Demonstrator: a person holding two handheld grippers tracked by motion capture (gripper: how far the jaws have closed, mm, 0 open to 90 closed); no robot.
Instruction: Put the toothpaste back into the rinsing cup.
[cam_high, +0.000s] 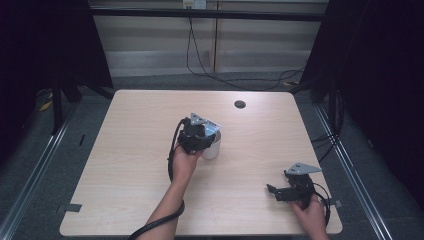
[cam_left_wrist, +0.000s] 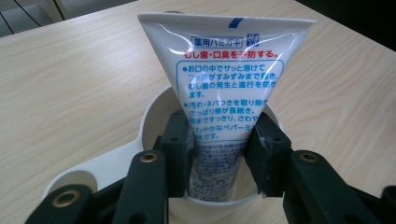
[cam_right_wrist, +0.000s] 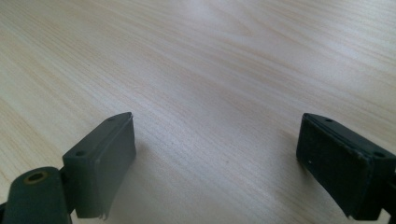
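Light wood-grain table (cam_high: 130, 165) standing on grey carpeted floor (cam_high: 150, 81), round black grommet hole (cam_high: 240, 104) sitting near far edge. Pale panelled wall (cam_high: 260, 45) running behind, black cables (cam_high: 210, 70) hanging down it and trailing across floor. Dark curtains (cam_high: 45, 45) closing in both sides. Metal rails (cam_high: 35, 165) flanking table. Even overhead light falling on tabletop.
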